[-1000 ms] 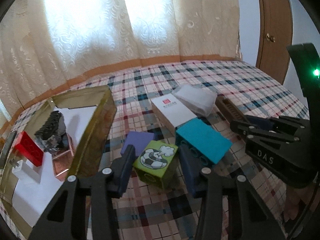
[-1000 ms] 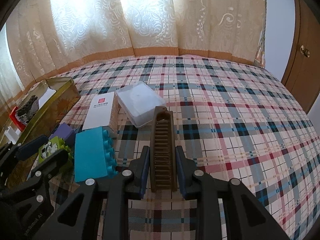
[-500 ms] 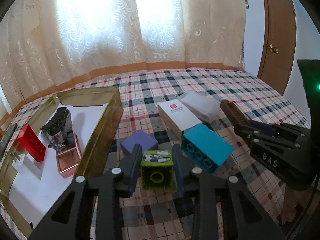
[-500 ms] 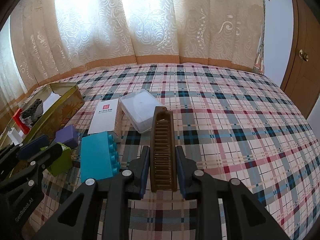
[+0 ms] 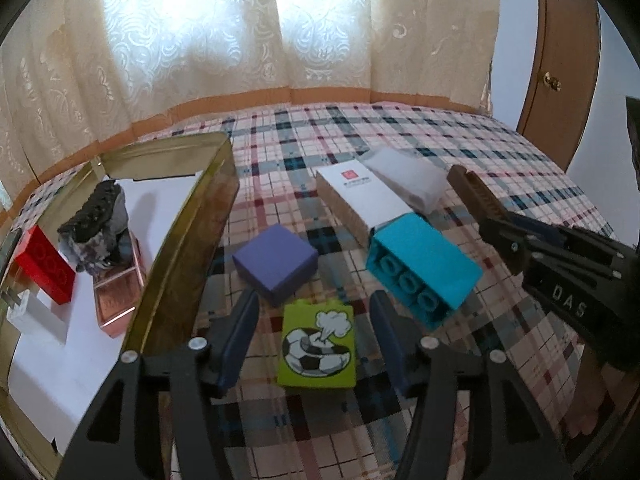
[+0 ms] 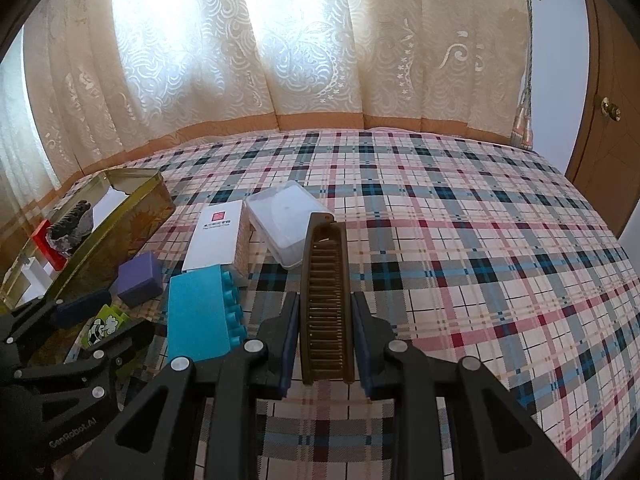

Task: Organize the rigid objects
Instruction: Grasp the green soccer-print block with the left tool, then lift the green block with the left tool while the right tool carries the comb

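The bed [image 6: 460,216], spread with a plaid cover, carries everything, and it serves as the sorting ground because the loose things lie in a cluster near its left side. There the open gold tin [image 5: 188,240] sits as the likely collecting place: a red block [image 5: 44,268], a dark lumpy object [image 5: 96,220] and a copper-coloured case [image 5: 116,300] are already inside it on a white lining. Just beside its wall lie the things not yet sorted: a white box [image 5: 360,196] touching a clear plastic case [image 6: 280,220], a teal block [image 5: 424,268] on its side with studs showing, and a purple box [image 5: 276,260]. The right tool [image 6: 326,340] is pressed tight on the near end of a brown comb [image 6: 324,276], holding it lengthwise so the far end points forward. The left tool [image 5: 316,340] is spreading its jaws, and the green block [image 5: 318,348] with a football picture lies on the cover between them with gaps on both sides, apparently let go to be taken at a better angle.
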Motion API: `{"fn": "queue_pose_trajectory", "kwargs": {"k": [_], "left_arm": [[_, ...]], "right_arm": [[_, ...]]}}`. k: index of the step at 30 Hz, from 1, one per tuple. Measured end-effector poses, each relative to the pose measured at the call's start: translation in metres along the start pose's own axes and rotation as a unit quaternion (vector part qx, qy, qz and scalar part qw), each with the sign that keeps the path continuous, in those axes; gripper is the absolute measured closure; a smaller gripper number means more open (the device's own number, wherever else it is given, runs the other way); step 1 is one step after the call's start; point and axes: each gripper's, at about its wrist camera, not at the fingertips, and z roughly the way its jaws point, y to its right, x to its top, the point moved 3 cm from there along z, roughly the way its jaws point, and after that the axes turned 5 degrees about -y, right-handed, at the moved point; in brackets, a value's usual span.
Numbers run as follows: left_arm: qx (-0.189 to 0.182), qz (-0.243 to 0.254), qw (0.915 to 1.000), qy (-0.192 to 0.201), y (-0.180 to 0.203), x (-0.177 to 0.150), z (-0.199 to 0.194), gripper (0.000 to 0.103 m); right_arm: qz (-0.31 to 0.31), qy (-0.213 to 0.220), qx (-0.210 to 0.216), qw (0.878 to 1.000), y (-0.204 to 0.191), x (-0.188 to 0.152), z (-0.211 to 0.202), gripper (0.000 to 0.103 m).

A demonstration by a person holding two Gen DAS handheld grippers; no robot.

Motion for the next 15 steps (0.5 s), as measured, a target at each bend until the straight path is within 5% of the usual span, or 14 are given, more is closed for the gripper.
{"fn": "queue_pose_trajectory", "kwargs": {"k": [2, 4, 15], "left_arm": [[0.002, 0.007, 1.0, -0.004, 0.002, -0.001, 0.001, 0.049], [0.007, 0.013, 0.9999, -0.005, 0.004, -0.002, 0.001, 0.073], [0.04, 0.0, 0.9978, 0.053, 0.0, -0.003, -0.021, 0.073]], "right_arm": [[0.001, -0.001, 0.004, 1.0, 0.001, 0.0, 0.0, 0.075], [0.003, -0.001, 0.007, 1.0, 0.002, 0.0, 0.0, 0.075], [0.004, 0.012, 0.01, 1.0, 0.002, 0.0, -0.005, 0.075]]}}
